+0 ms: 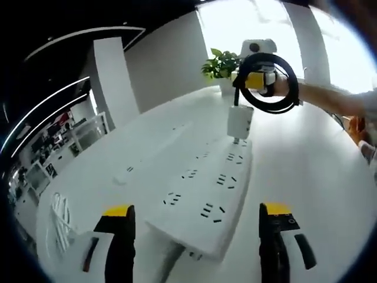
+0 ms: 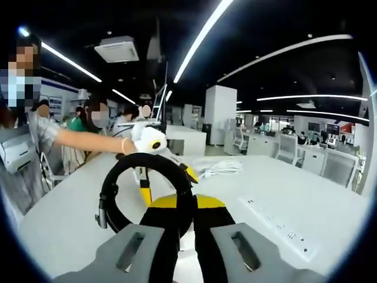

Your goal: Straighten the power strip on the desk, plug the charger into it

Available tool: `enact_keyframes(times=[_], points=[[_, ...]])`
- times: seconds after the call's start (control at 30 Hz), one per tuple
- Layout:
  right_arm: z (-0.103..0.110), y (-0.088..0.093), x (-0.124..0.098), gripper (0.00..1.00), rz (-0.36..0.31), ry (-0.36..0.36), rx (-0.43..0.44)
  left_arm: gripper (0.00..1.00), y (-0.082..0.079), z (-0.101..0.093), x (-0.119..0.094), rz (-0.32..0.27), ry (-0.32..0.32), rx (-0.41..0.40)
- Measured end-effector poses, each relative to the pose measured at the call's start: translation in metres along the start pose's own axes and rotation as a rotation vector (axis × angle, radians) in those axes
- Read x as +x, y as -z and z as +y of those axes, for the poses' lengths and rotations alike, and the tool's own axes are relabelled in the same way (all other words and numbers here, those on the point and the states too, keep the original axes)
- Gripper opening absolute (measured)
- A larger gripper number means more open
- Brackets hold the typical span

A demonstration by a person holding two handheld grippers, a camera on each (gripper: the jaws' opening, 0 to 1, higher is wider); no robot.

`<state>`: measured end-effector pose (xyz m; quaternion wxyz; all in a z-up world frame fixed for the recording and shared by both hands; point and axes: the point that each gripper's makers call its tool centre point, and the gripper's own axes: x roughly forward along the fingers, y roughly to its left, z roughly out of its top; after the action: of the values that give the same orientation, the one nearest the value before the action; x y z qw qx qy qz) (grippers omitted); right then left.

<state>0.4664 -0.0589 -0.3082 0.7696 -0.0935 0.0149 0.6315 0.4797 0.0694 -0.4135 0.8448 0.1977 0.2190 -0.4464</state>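
Note:
A white power strip [image 1: 206, 197] lies on the white desk [image 1: 306, 177], and its near end sits between the jaws of my open left gripper [image 1: 197, 209]. At the strip's far end my right gripper [image 1: 259, 79] is shut on the charger's coiled black cable [image 1: 268, 106]. The white charger block [image 1: 240, 121] hangs below it, prongs down, just over the last sockets. In the right gripper view my right gripper [image 2: 187, 203] pinches the cable loop [image 2: 112, 194], and the left gripper [image 2: 168, 180] shows through the loop, held by a gloved hand [image 2: 147, 138].
A second white power strip [image 1: 150, 156] lies parallel on the left, also visible as the strip [image 2: 277, 227]. A potted plant [image 1: 221, 65] stands at the desk's far edge. White cords [image 2: 218, 168] lie bundled on the desk. People sit at the left [image 2: 88, 127].

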Motion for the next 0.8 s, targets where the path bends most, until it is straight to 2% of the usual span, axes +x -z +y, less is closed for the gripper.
enact_keyframes(times=[0.2, 0.4, 0.53, 0.7, 0.8], points=[[-0.002, 0.000, 0.000, 0.05, 0.018, 0.000, -0.007, 0.86, 0.005, 0.001, 0.004, 0.040, 0.019, -0.002], [-0.005, -0.001, 0.001, 0.05, 0.030, -0.002, -0.011, 0.84, 0.012, 0.007, 0.009, 0.105, 0.026, -0.014], [-0.006, -0.001, 0.001, 0.05, 0.036, 0.001, -0.019, 0.84, 0.010, 0.010, 0.014, 0.115, 0.057, -0.023], [-0.007, -0.001, -0.001, 0.05, 0.038, 0.005, -0.018, 0.82, 0.017, 0.004, 0.017, 0.178, 0.096, -0.012], [-0.007, -0.001, -0.001, 0.05, 0.037, 0.000, -0.010, 0.82, 0.018, 0.004, 0.019, 0.193, 0.107, -0.019]])
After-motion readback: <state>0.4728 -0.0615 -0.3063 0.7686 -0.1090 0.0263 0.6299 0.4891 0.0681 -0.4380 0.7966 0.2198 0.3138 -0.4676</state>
